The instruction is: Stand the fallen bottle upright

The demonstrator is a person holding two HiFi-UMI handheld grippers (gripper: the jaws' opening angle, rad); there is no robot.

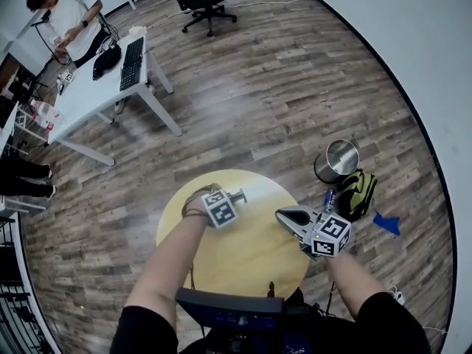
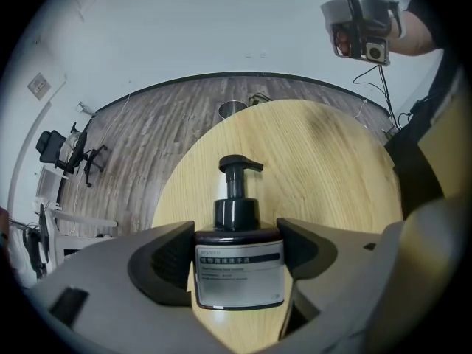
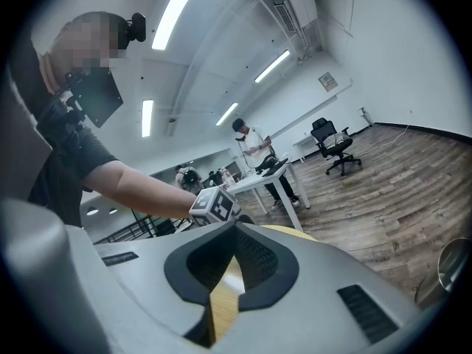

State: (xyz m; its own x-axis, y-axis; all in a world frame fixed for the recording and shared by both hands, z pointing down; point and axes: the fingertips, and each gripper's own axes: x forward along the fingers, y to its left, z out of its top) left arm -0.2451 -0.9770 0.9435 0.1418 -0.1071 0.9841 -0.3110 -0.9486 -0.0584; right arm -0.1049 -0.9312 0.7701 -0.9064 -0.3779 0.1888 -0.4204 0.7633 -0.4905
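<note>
Bottle [image 2: 238, 268] location: at the round yellow wooden table [image 1: 251, 260], clamped between the jaws of the left gripper [image 2: 237, 233].

Surroundings: a wood-plank floor [image 1: 295, 72] runs all round the table. A white desk [image 1: 88, 98] stands well apart at the far left. It carries a black keyboard [image 1: 133, 63], and a person [image 1: 66, 21] stands at its far end. A black office chair [image 1: 206, 2] is farther off. Near the table's right edge are a steel bin [image 1: 338, 159] and a green-and-black backpack [image 1: 358, 192].

Left gripper: positioned over the left part of the table top, with its jaws pressed against both sides of the bottle's body.

Right gripper [image 1: 285, 214]: positioned at the table's right side, apart from the bottle. Its own view shows the jaws brought together at the tips with nothing between them. Only a sliver of table wood is visible through the gap below.

Bottle detail: dark body, pale label facing the camera, black collar and black pump head [image 2: 240, 164] toward the top of the left gripper view. Whether the base touches the table, and whether the bottle is upright or tilted, cannot be determined.
</note>
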